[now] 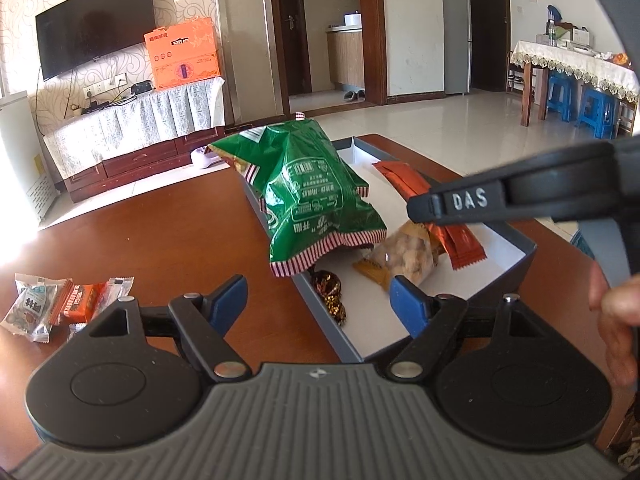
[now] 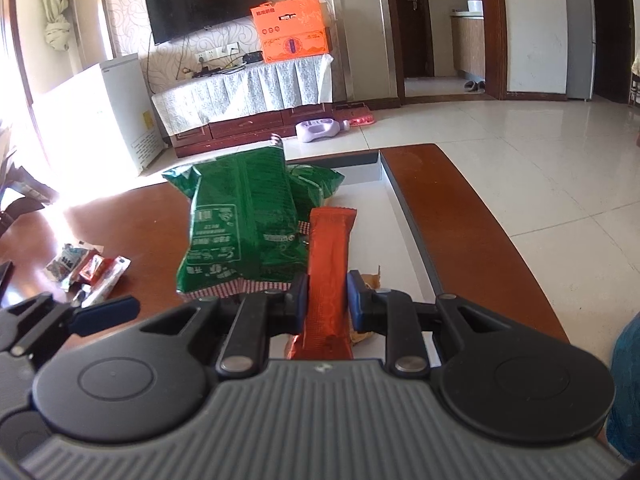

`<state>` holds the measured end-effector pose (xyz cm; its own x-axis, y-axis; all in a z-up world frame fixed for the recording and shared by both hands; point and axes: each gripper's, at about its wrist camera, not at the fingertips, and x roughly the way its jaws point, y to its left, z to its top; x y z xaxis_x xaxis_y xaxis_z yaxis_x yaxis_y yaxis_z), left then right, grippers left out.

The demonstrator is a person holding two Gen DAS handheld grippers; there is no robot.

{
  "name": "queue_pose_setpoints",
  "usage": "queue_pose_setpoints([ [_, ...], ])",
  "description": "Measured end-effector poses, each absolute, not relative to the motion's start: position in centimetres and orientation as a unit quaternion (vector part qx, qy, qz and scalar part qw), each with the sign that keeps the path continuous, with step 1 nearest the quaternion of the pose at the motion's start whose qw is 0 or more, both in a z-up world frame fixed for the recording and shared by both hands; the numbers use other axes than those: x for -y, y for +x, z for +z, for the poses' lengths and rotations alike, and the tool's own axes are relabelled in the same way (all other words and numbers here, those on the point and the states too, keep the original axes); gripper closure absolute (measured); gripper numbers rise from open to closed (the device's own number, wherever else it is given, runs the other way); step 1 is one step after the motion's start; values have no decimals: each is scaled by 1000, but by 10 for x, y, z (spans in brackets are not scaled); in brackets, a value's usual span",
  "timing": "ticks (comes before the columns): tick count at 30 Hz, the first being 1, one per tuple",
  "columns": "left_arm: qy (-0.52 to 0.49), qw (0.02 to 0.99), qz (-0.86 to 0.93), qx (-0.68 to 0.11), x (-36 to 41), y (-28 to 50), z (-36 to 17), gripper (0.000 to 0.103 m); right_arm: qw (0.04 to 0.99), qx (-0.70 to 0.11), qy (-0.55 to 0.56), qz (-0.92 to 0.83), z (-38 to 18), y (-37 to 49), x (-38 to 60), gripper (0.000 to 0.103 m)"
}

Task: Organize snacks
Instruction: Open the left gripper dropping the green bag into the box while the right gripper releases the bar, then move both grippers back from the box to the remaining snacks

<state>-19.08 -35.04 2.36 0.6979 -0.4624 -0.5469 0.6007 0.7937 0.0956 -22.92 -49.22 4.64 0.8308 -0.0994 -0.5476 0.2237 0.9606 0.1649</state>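
In the left wrist view, the left hand-held gripper (image 1: 318, 300) hangs released and empty at the near end of the grey box (image 1: 516, 258), where the green bag (image 1: 316, 200) leans over the rim; it should go next to the small packets (image 1: 64, 304) on the counter (image 1: 160, 232). In the right wrist view, the right hand-held gripper (image 2: 327, 300) is clenched on the orange bar (image 2: 328, 272) above the box floor, so it is better to lower the bar flat beside the bag before letting go.

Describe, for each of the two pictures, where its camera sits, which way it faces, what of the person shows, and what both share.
Left wrist view: sits on the left tongs, open, facing the grey tray and green bag; a hand shows at right.
Right wrist view: sits on the right tongs, shut on the orange packet, facing over the tray.
Shared: green bag, orange packet, tray, small wrapped snacks, table, television.
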Motion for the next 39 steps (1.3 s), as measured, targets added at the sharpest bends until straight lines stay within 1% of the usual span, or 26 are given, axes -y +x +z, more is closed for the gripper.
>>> queue_pose_setpoints([
  [10, 134, 909, -294, -263, 344, -194, 25, 20, 947, -293, 103, -81, 42, -218, 485, 77],
  [11, 133, 909, -294, -262, 343, -194, 25, 20, 947, -291, 107, -81, 43, -218, 486, 75],
  [12, 133, 910, -294, -262, 342, -194, 25, 20, 948, -289, 110, -81, 45, -220, 486, 70],
  [13, 132, 910, -294, -262, 342, -195, 25, 20, 948, -286, 114, -80, 46, -221, 487, 60],
  [14, 133, 910, -293, -261, 342, -195, 25, 20, 949, -282, 116, -79, 47, -223, 487, 55],
  [25, 120, 912, -293, -260, 334, -196, 26, 20, 955, -262, 122, -69, 58, -235, 481, 55],
  [30, 105, 916, -291, -255, 327, -199, 29, 20, 963, -232, 124, -62, 71, -246, 472, 55],
  [39, 73, 933, -251, -249, 281, -194, 34, 20, 971, -211, 112, -8, 80, -248, 435, 55],
])
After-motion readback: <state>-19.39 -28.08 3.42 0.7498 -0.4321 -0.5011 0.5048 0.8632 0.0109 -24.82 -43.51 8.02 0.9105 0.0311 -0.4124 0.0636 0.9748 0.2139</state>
